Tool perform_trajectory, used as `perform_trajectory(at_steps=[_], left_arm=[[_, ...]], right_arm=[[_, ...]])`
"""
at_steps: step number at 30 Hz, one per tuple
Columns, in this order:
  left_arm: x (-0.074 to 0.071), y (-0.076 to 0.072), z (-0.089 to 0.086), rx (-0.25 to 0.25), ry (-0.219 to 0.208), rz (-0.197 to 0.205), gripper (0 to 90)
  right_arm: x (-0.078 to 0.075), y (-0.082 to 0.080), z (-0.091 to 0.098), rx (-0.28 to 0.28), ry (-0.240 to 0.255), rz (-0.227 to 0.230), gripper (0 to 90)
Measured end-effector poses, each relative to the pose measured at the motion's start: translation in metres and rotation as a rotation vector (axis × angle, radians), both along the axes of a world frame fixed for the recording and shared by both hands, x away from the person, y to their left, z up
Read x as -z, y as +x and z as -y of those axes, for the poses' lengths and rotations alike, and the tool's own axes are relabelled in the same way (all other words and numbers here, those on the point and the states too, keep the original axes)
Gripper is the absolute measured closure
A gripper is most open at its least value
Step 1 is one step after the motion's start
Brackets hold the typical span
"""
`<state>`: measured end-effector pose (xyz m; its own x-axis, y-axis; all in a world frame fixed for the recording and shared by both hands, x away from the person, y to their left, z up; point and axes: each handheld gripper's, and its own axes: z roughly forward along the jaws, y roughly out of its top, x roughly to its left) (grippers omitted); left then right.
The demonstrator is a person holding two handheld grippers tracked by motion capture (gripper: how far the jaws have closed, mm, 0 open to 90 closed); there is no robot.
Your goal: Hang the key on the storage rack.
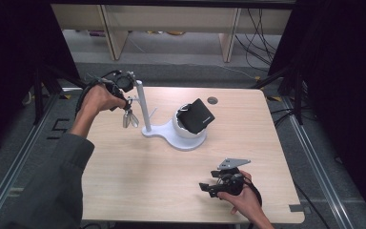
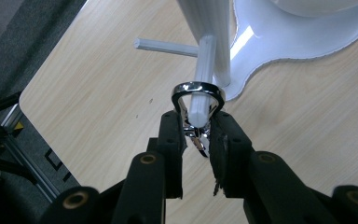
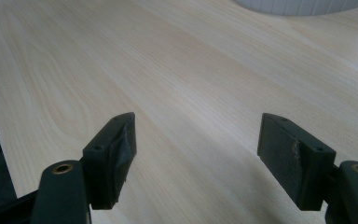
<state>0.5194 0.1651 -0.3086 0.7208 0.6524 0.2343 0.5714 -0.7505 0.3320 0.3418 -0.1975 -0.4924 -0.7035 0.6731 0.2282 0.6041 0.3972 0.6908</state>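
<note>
While the left gripper (image 2: pixel 196 133) pinches a shiny metal key ring (image 2: pixel 198 89), the ring's loop is slipped over the tip of a short white peg (image 2: pixel 203 79) on the white stand (image 1: pixel 174 133), so the ring sits right at the peg's free end. From the left gripper view the loop faces the camera with the peg poking through it, and the ring's long axis runs straight out from between the jaws toward the stand's upright pole (image 1: pixel 142 105). From the high view, two small silvery pieces (image 1: pixel 129 119) dangle below the gripper just left of that pole; can't really tell what they are, too small.

Count-wise: one stand, one pole, two pegs visible on it in the left gripper view (the one in the ring plus another thin peg (image 2: pixel 165 46) sticking off sideways), one ring, and one black pouch-like thing (image 1: pixel 196 116) sitting tilted in the stand's round bowl (image 1: pixel 187 131), right of the pole.

The right gripper (image 3: pixel 196 140) is well away from the stand, down near the table's (image 1: pixel 138 176) front edge, jaws spread wide with nothing between them, just bare wood.
</note>
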Motion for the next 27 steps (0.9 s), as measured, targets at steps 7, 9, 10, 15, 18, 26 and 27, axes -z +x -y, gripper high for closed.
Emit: perform_trajectory(at_steps=[7, 9, 10, 15, 18, 26, 27], left_arm=[[-0.005, -0.004, -0.002, 0.003, -0.009, 0.015, 64.6], [-0.006, -0.007, -0.003, -0.012, -0.014, 0.023, 62.8], [-0.006, -0.009, -0.004, -0.014, -0.012, 0.018, 61.3], [-0.005, -0.017, -0.01, -0.021, -0.016, -0.002, 57.4], [-0.004, -0.022, -0.014, -0.012, -0.017, -0.009, 53.8], [0.007, -0.045, -0.021, -0.001, -0.052, -0.029, 45.7], [0.008, -0.048, -0.021, 0.0, -0.062, -0.029, 45.0]], right_arm=[[0.0, 0.0, -0.001, -0.006, -0.004, -0.005, 29.2], [0.0, -0.001, -0.001, 0.007, 0.004, -0.029, 29.2], [0.0, -0.001, -0.002, 0.013, 0.011, -0.026, 29.2], [-0.001, 0.0, 0.001, 0.002, 0.008, -0.011, 29.2], [-0.001, 0.001, 0.002, 0.004, 0.008, 0.0, 29.2], [0.0, 0.001, 0.001, 0.005, 0.006, -0.003, 29.2], [0.0, 0.001, 0.001, 0.008, 0.006, -0.003, 29.2]])
